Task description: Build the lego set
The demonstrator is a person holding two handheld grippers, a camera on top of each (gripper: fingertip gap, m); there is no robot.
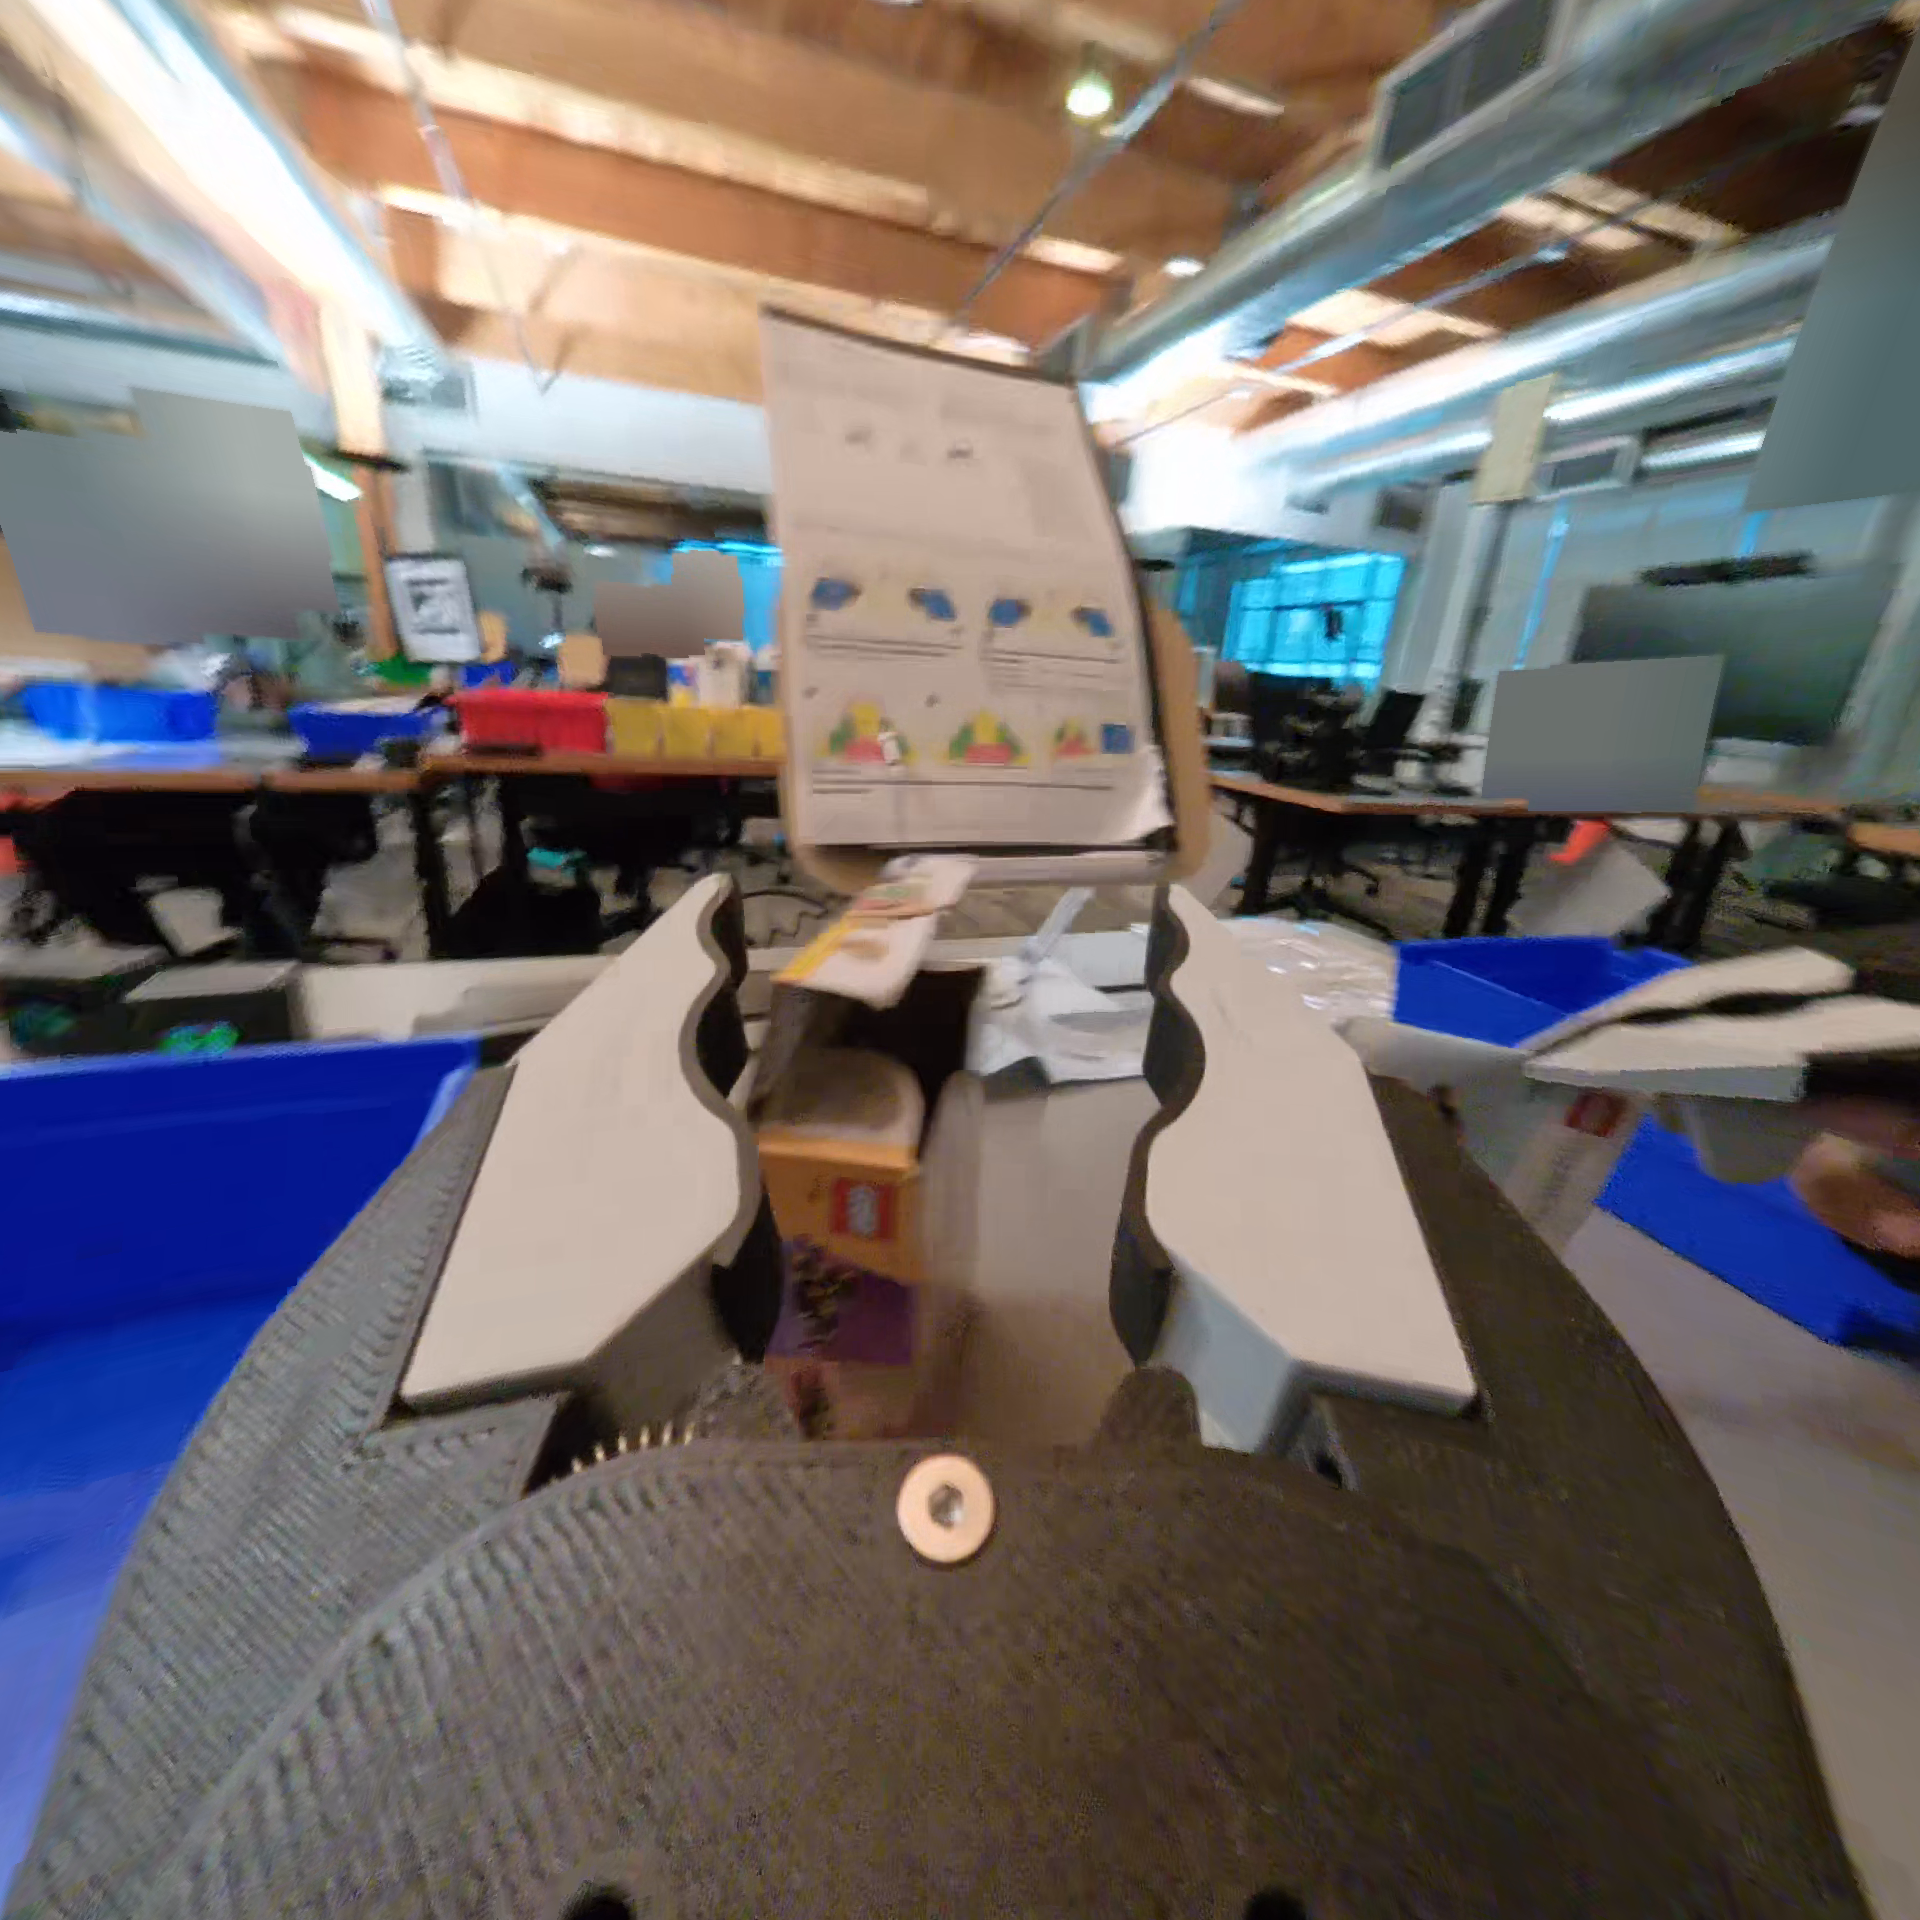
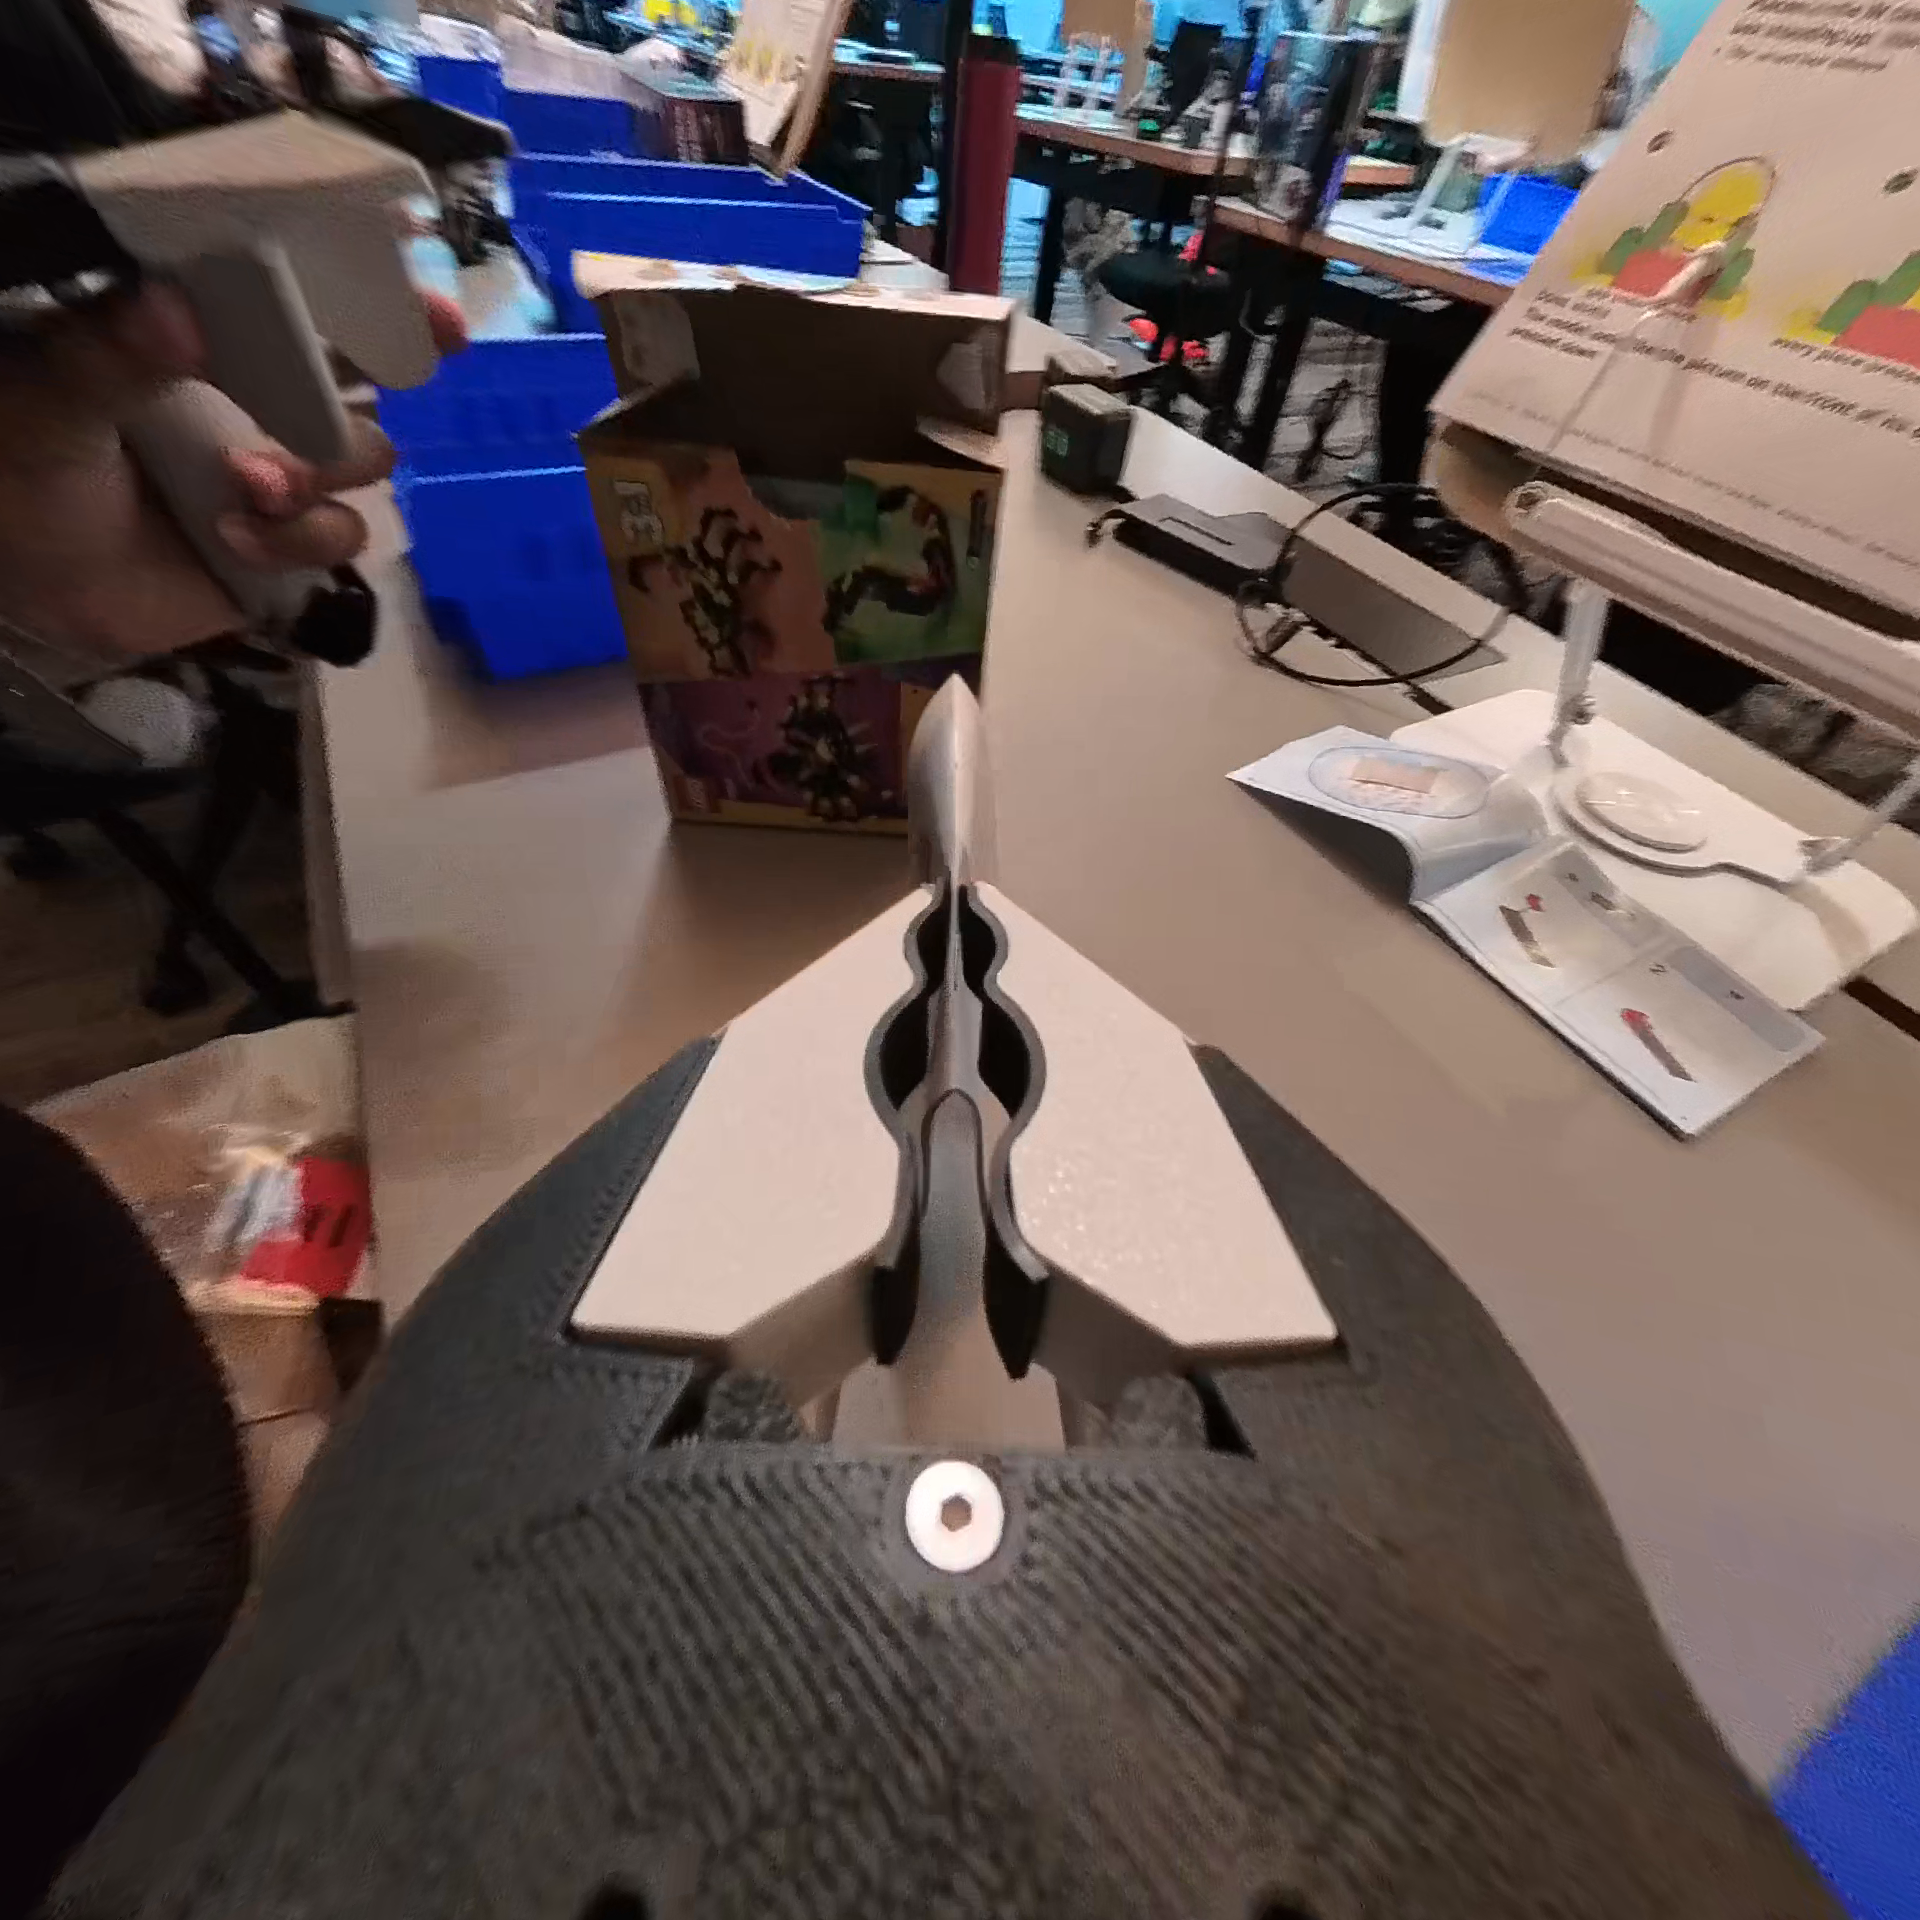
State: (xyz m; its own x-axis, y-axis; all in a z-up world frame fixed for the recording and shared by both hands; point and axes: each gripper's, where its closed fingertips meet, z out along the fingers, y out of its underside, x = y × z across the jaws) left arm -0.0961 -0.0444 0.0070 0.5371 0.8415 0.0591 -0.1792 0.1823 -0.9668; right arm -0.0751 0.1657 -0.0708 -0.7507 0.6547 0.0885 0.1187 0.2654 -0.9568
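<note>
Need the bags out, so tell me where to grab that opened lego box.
Probably grip the lego box across its narrow upright walls just below the open flaps, coming from above with the open left gripper; it stands upright on the table.

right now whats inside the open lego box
In the left wrist view, a pale bag-like shape shows inside the lego box; flaps and dark walls hide the rest. The right wrist view shows only its open top.
</note>
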